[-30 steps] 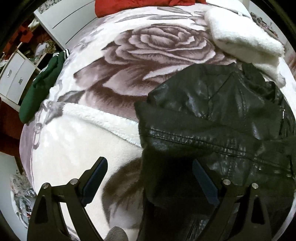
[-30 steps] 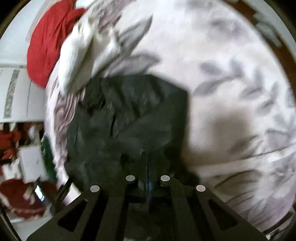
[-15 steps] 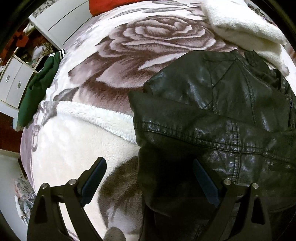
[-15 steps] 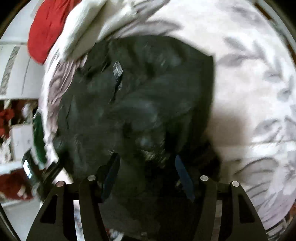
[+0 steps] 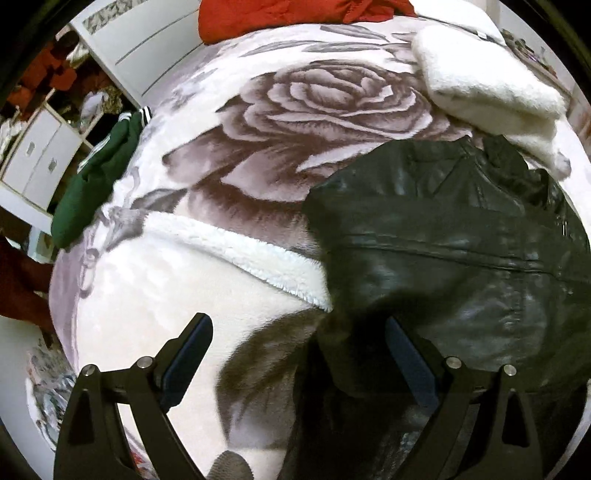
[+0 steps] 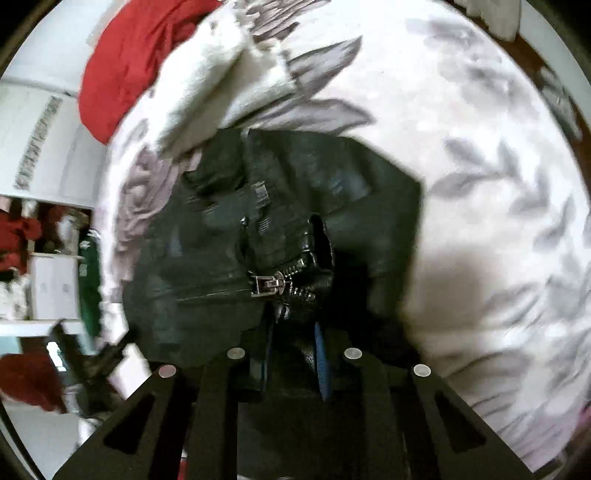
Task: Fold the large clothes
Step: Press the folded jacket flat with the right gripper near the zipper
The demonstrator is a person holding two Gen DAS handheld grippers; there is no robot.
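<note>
My left tongs (image 5: 299,354) hang spread wide over the jacket's (image 5: 443,236) near edge, gripping nothing. My right tongs (image 6: 293,360) pinch a fold of the jacket (image 6: 280,229) below its zipper (image 6: 267,286). It lies on the bed's blanket (image 5: 314,110).

Both wrist views look down closely, sharing the black jacket (image 5: 443,236) (image 6: 280,206) on the blanket (image 5: 258,147).

A pale blanket (image 5: 258,122) printed with a large grey rose covers the bed. A red garment (image 5: 280,13) lies at its far edge, a fluffy white one (image 5: 487,85) beside it, and a green one (image 5: 92,181) on the left edge. White drawers (image 5: 37,162) stand beyond.
</note>
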